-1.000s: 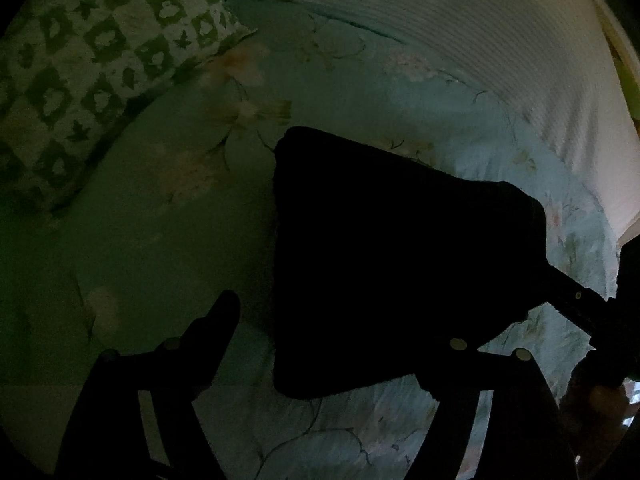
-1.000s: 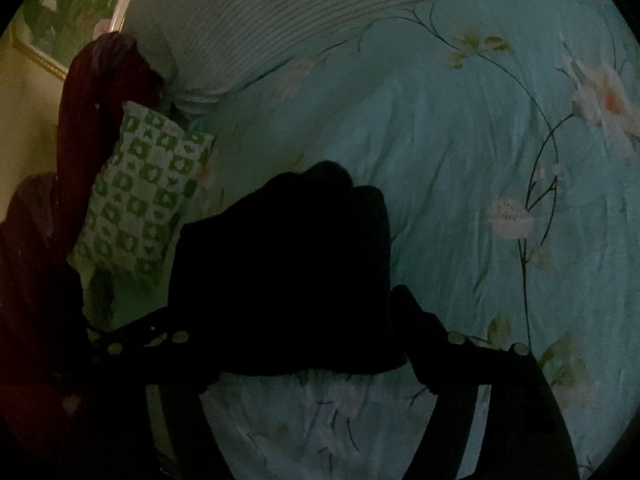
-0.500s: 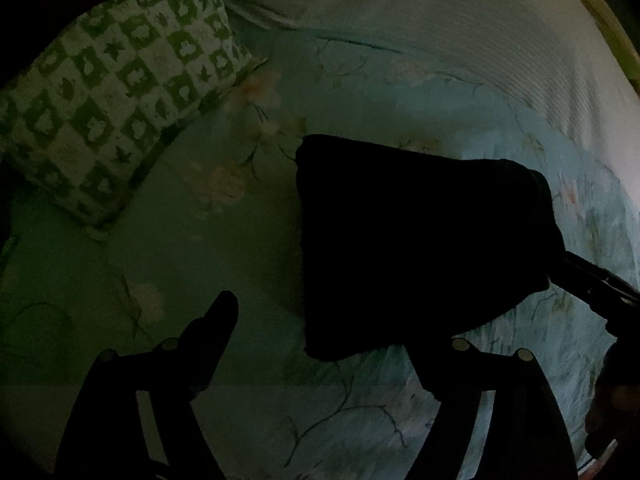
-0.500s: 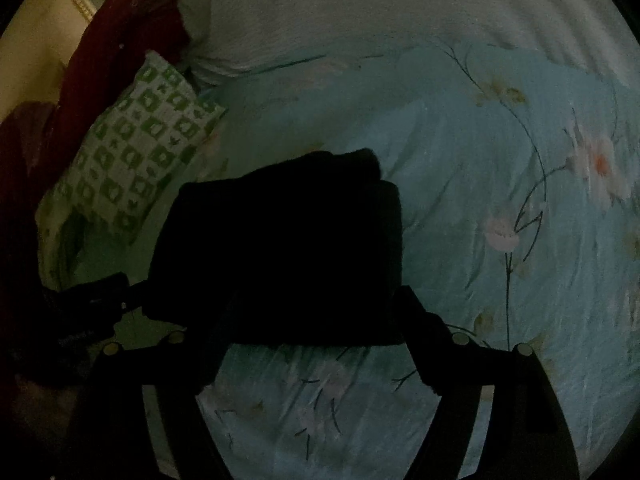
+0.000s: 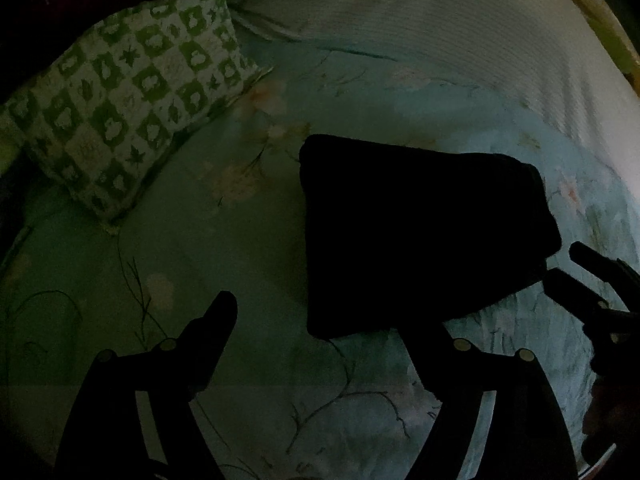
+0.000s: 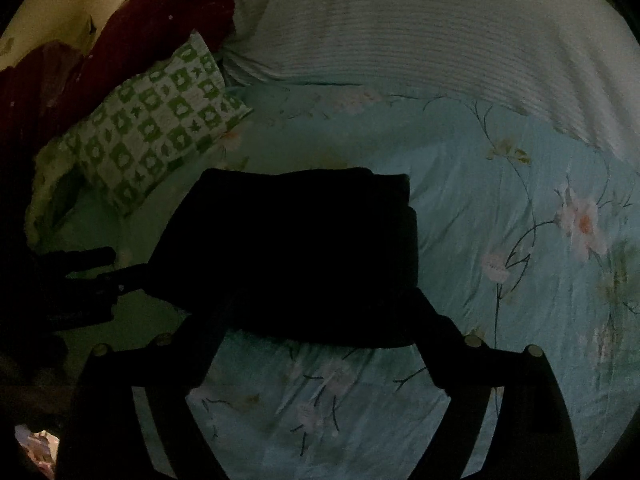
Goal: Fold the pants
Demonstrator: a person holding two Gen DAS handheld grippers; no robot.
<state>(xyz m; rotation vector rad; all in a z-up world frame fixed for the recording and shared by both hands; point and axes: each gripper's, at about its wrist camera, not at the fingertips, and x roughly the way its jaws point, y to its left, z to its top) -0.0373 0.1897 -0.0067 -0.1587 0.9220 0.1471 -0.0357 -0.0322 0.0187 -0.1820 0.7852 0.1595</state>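
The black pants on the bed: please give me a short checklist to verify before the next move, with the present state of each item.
1. Pants lie as a compact folded block on the floral bedsheet: ok.
2. Left claw is open, with one finger on the sheet side and the other dark against the pants: ok.
3. Right claw is open, fingers spread at the near edge of the pants: ok.
4. Whether any finger touches or pinches the cloth: cannot tell, black on black.
5. Green checked pillow lies apart from the pants: ok.
6. Edges of the fold are even: cannot tell, too dark.
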